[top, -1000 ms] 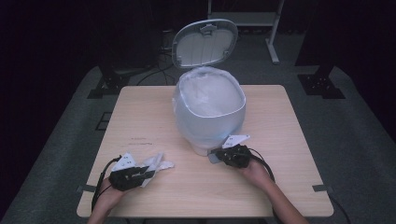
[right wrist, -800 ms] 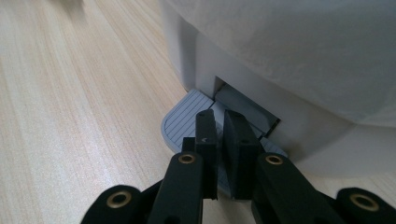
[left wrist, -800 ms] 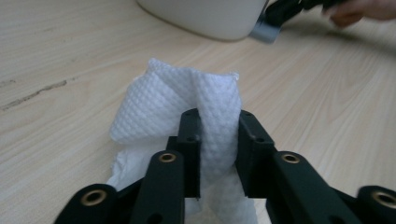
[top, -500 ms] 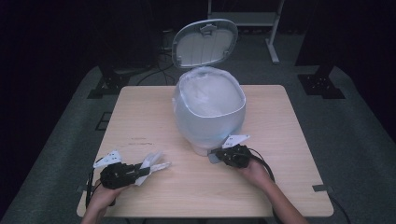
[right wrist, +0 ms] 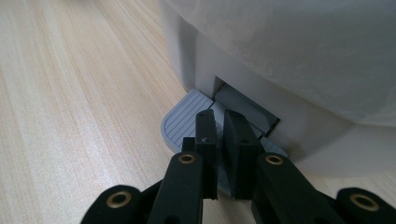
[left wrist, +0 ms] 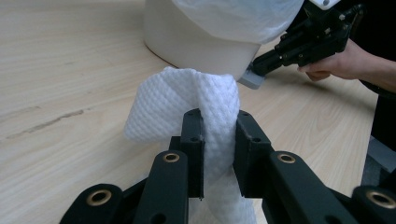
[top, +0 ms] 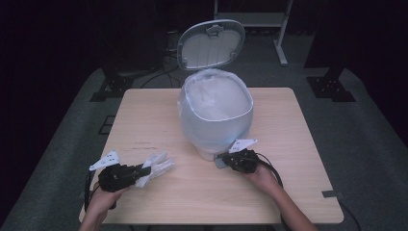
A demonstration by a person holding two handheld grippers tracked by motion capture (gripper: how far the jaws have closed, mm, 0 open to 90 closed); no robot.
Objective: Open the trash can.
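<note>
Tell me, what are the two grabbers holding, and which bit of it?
The left gripper pinches a white paper towel around its bunched middle. The right gripper holds nothing; its closed jaws press on the bin's grey pedal.

white bin point(top: 215, 122) on wooden table point(top: 288, 134)

A square light-wood desk point(top: 144, 115) stands on grey carpet floor point(top: 375, 144), with darkness behind. The desk's grain runs across it, and a thin dark scuff point(top: 142, 143) marks the front left part. Two black stand bases rest on the floor behind the desk, one at the rear left point(top: 113, 86) and one at the rear right point(top: 329, 86). Dark cables point(top: 163, 77) trail between them. A pale metal frame leg point(top: 281, 48) rises farther back. A small grey tape patch point(top: 330, 194) lies by the desk's front right corner.
</note>
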